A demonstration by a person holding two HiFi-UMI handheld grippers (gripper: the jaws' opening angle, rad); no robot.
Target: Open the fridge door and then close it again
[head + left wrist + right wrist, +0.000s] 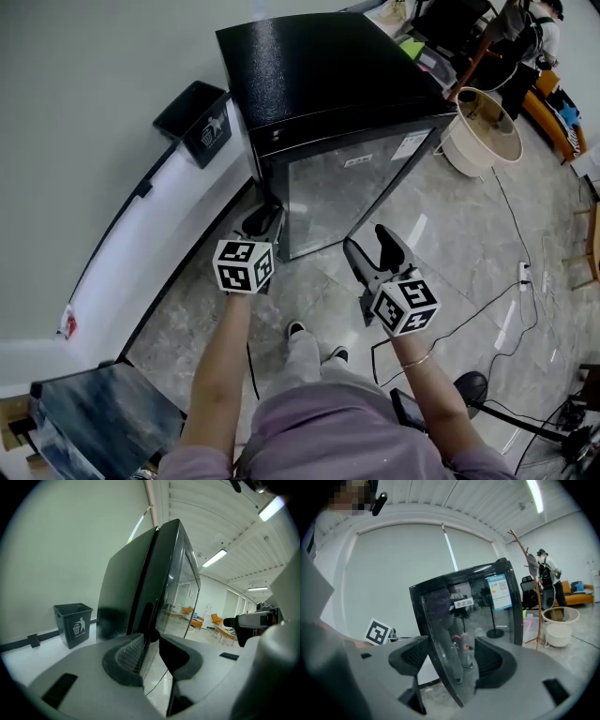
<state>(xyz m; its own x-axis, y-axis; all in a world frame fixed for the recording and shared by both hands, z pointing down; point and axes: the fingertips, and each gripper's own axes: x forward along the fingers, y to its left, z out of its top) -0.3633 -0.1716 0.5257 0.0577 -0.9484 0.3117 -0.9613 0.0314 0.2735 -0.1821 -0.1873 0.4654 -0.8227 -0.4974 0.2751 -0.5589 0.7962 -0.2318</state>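
Head view first: the black fridge [328, 84] sits in the upper middle of the frame against the pale wall, and its glass fridge door [352, 192] faces the person and looks closed. The left gripper [265, 217] is right up at the door's left edge, just below the top corner. The right gripper [364, 236] hangs in front of the door's lower right part, not touching it, jaws spread. A dark bin [197, 122] stands left of the fridge by the wall, a white tub [483, 131] is on the floor to the fridge's right, and a chair [94, 422] fills the lower left corner.

Left gripper view: the door's edge runs up through the centre of the frame, straight between the two jaws. They're pulled in close and clamped on that edge, ribbed pad on the left side, smooth one on the right. The bin shows at mid left, on the floor.

Right gripper view: jaws wide apart with nothing in them. The fridge stands beyond them in the centre, stickers on the glass. The left gripper's marker cube [377, 632] peeks in at lower left. Over on the right there's a wooden coat stand [532, 573], the white tub, and another person [546, 573] well back.
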